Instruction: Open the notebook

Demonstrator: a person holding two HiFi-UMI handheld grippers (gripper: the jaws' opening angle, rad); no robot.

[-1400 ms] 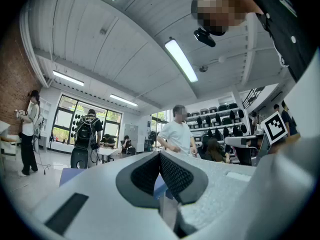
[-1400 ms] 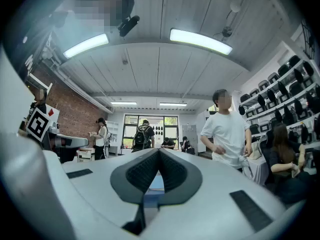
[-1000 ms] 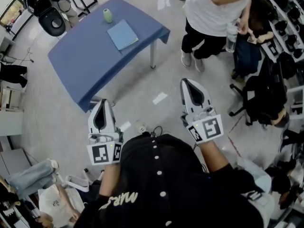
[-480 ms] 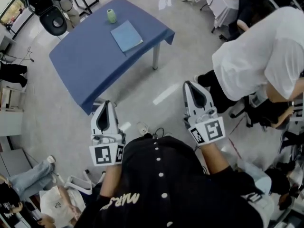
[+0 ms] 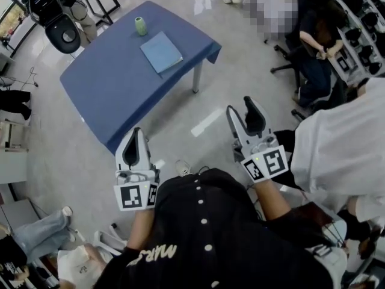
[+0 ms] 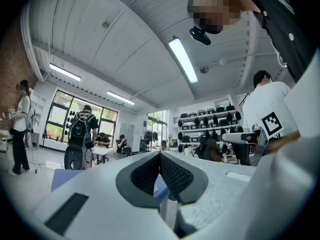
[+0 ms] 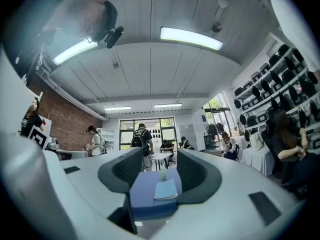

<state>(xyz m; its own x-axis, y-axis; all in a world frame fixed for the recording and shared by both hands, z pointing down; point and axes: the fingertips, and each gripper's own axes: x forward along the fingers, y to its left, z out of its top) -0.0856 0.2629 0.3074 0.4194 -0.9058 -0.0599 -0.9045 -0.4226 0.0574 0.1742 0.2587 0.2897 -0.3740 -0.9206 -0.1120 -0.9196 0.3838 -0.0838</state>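
Thin, light and probably floppy, the closed notebook [image 5: 161, 52] lies flat on the worktop [image 5: 102, 83], well ahead of both claws, left claw [image 5: 135, 131] closed and empty, right claw [image 5: 240, 106] opening on nothing; its cover is best nipped at a free edge.

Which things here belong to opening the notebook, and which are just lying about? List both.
For the job:
- notebook, closed, on the blue table
- left gripper, jaws together
- right gripper, jaws opening, nothing between them

Just about:
- small green cup, near the notebook but apart from it
- black chair beyond the table
- bystander in a white shirt
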